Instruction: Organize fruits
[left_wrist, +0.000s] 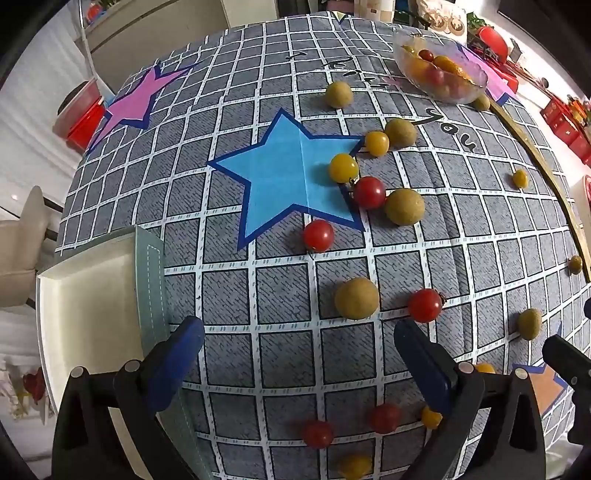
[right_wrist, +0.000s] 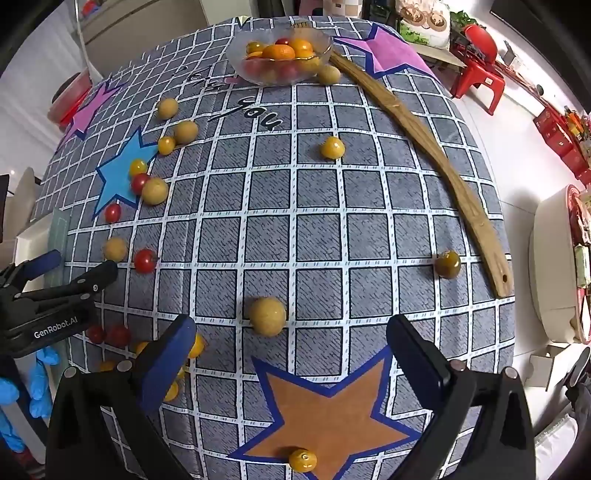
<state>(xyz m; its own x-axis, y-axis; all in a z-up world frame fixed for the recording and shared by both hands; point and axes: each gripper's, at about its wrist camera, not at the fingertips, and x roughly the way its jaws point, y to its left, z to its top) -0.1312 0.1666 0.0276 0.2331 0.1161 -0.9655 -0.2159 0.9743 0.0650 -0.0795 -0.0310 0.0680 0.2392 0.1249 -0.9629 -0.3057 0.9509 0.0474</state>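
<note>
Red and yellow cherry tomatoes and tan longans lie scattered on a checked cloth with stars (left_wrist: 280, 310). A glass bowl (left_wrist: 439, 70) with several fruits stands at the far right; it also shows in the right wrist view (right_wrist: 280, 55). My left gripper (left_wrist: 299, 336) is open and empty, with a longan (left_wrist: 356, 298) and a red tomato (left_wrist: 424, 305) just ahead of it. My right gripper (right_wrist: 291, 332) is open and empty, a longan (right_wrist: 267, 315) between its fingertips' line. The left gripper shows at the left of the right wrist view (right_wrist: 81, 273).
A white box with a pale green edge (left_wrist: 147, 288) sits at the table's left. A long curved wooden stick (right_wrist: 436, 162) lies along the right side. Red stools and boxes (right_wrist: 480, 70) stand on the floor beyond. A dark longan (right_wrist: 447, 264) lies near the stick's end.
</note>
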